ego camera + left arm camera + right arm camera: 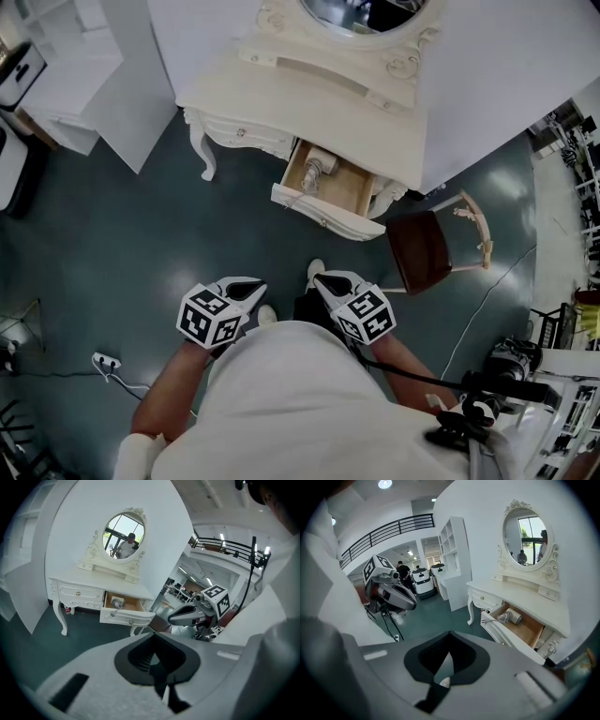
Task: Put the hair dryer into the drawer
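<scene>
The hair dryer [319, 167] lies inside the open drawer [330, 217] of the white dressing table [281, 84], with its cord and plug [306, 187] draped at the drawer's front. Both gripper views show the hair dryer [117, 603] [511, 616] in the pulled-out drawer [125, 617] [513, 639]. My left gripper [251, 286] and right gripper [324, 279] are held close to the person's body, well short of the drawer, both shut and empty. Each also appears in the other's view: the right gripper [187, 616], the left gripper [396, 597].
A chair with a dark red seat [422, 251] stands just right of the drawer. White shelving [56, 75] sits at the far left. A power strip with cable [105, 361] lies on the teal floor at lower left. Camera equipment [506, 375] is at lower right.
</scene>
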The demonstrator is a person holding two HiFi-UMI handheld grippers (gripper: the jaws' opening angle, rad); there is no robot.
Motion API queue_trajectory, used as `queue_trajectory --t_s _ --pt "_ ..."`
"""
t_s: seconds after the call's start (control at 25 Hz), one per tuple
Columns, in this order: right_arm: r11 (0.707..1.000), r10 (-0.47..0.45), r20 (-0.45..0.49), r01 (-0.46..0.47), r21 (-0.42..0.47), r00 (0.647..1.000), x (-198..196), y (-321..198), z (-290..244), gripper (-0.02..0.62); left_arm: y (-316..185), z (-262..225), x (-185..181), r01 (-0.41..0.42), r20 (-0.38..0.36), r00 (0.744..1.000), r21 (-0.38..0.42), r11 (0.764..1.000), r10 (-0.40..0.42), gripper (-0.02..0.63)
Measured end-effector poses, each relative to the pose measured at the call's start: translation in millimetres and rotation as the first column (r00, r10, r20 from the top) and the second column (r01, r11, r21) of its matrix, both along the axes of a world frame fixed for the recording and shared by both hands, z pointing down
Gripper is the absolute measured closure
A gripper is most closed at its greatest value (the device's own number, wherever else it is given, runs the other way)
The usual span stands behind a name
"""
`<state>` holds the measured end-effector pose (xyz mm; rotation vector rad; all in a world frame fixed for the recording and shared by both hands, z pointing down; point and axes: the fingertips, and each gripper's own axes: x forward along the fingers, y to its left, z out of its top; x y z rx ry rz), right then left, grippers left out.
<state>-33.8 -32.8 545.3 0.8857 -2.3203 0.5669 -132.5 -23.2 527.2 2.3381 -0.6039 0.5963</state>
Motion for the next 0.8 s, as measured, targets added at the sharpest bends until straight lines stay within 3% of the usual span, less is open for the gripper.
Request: queue_trajectory --t_s 0.52,0.8 --pt "1.000 -0.005 -0.007 0.005 0.005 1.000 0 9 -1 0.597 9 2 6 0.011 -0.019 1.000 -0.018 1.000 -0.011 0.604" --pt "1.000 -0.006 -0.006 0.006 0.008 1.000 -11 12 0 0.597 11 3 -9 0.022 -0.008 1.000 -0.028 0.999 -0.023 0.604"
